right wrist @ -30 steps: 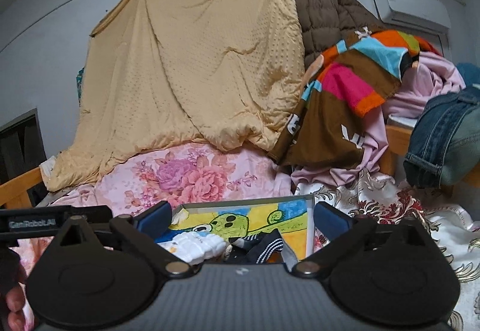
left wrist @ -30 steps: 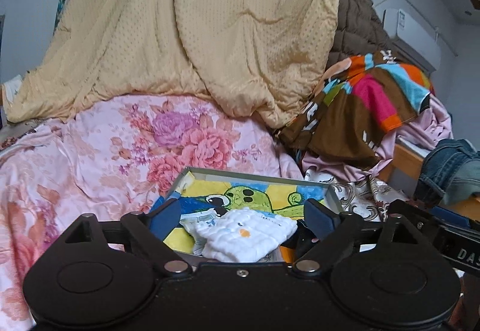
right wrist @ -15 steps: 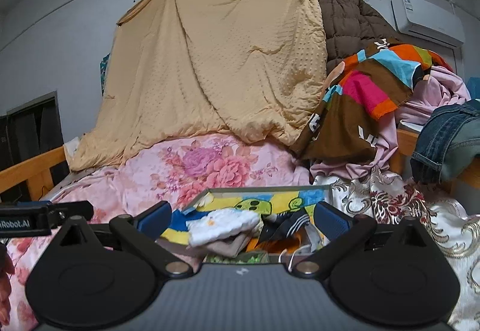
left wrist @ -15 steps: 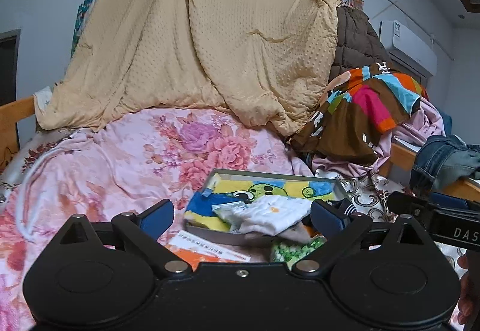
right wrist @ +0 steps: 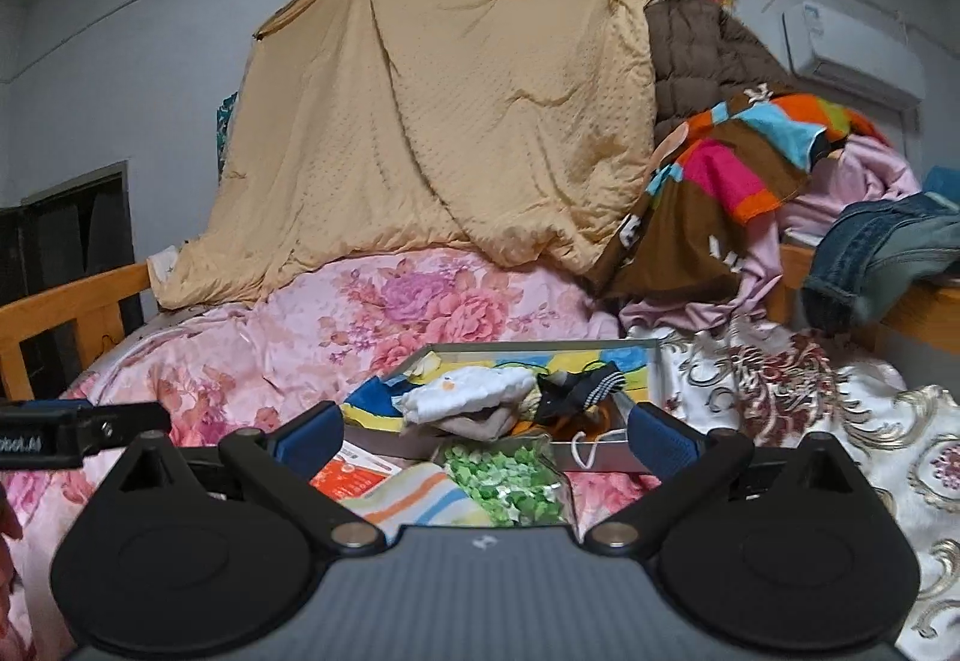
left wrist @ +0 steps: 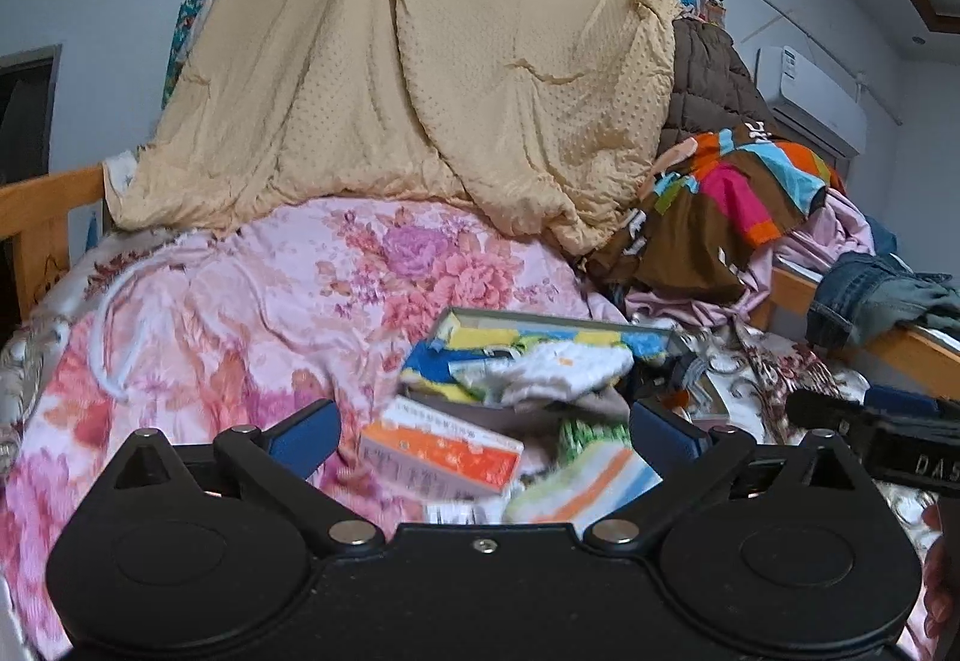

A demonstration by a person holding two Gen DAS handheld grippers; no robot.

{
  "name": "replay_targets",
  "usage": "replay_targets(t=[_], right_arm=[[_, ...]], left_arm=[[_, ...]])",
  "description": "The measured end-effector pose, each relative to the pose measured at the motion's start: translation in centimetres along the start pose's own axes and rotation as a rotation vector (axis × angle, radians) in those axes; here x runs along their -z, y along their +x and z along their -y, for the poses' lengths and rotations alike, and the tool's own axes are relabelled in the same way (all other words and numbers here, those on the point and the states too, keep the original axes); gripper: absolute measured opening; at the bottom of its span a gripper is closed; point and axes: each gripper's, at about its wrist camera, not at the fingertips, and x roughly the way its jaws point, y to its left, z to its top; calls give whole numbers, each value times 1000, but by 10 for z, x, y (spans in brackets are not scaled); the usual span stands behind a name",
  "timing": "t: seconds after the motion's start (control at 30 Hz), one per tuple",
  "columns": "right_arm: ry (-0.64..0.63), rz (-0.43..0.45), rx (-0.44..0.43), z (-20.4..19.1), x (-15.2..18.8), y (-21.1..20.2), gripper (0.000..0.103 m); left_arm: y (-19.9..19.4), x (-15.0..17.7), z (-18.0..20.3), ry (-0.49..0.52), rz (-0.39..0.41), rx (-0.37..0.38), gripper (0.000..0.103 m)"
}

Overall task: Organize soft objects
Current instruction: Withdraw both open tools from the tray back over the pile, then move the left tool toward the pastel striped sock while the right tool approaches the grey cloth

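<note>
A shallow grey tray [left wrist: 558,322] with a cartoon lining lies on the bed, also in the right wrist view [right wrist: 540,344]. In it are a white cloth [left wrist: 564,370] [right wrist: 468,391], a beige cloth [right wrist: 474,424] and a dark striped sock [right wrist: 576,388]. In front of the tray lie an orange-and-white box [left wrist: 444,457], a striped towel [right wrist: 408,499] and a green-patterned bag [right wrist: 510,478]. My left gripper [left wrist: 483,433] hovers short of the tray, its jaws opening with nothing held. My right gripper [right wrist: 486,436] stands open beside it, holding nothing.
A pink floral quilt [left wrist: 240,313] covers the bed. A yellow blanket [left wrist: 420,91] hangs behind. Piled clothes [left wrist: 732,205] and jeans [left wrist: 870,295] on a wooden rail crowd the right. A wooden bed frame [right wrist: 66,307] borders the left.
Both grippers have drawn back from the tray, so the box, towel and green bag in front of it now show. The left jaws have spread wider. The white cloth stays in the tray.
</note>
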Motion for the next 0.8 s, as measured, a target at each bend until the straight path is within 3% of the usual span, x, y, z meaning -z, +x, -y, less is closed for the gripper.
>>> replay_targets(t=[0.27, 0.6, 0.8], right_arm=[[-10, -24, 33, -9, 17, -18, 103], [12, -143, 17, -19, 40, -29, 103], [-16, -183, -11, -28, 47, -25, 103]], left_arm=[[-21, 40, -14, 0, -38, 13, 102], [-16, 61, -19, -49, -181, 19, 102], [-13, 62, -22, -60, -197, 6, 102]])
